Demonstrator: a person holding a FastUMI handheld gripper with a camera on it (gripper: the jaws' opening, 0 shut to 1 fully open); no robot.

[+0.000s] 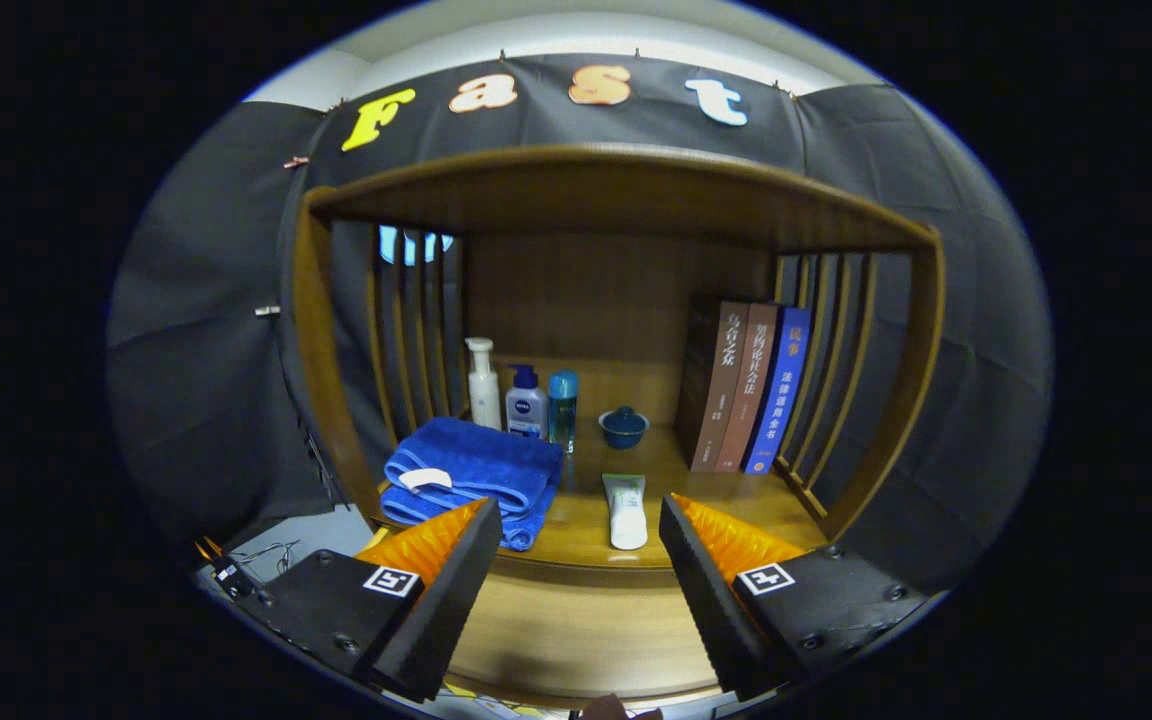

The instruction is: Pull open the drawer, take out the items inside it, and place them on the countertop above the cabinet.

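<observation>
Two fingers: claw (571, 560) spread wide apart, gripping nothing, held in front of the cabinet's front edge.
Tube: white tube (626, 510) lies flat on the countertop (586, 540) near its front edge, just ahead of the gap between the fingers and closer to the right one; long axis runs front to back, its greenish end toward the back panel, its white end toward the claw.
Towel: folded blue towel (471, 475) sits at the countertop's front left corner, just beyond the left finger, a white tag on top.
Bottles: three upright bottles behind the towel along the back left: white pump bottle (482, 383), white bottle with blue cap (526, 402), teal bottle (563, 408).
Bowl: small blue lidded bowl (623, 426) stands mid-back, beyond the tube.
Books: three books (751, 388) stand upright at the back right, against the slatted side.
Drawer: panel (576, 630) below the countertop edge sits between the fingers; whether it is open I cannot tell.
</observation>
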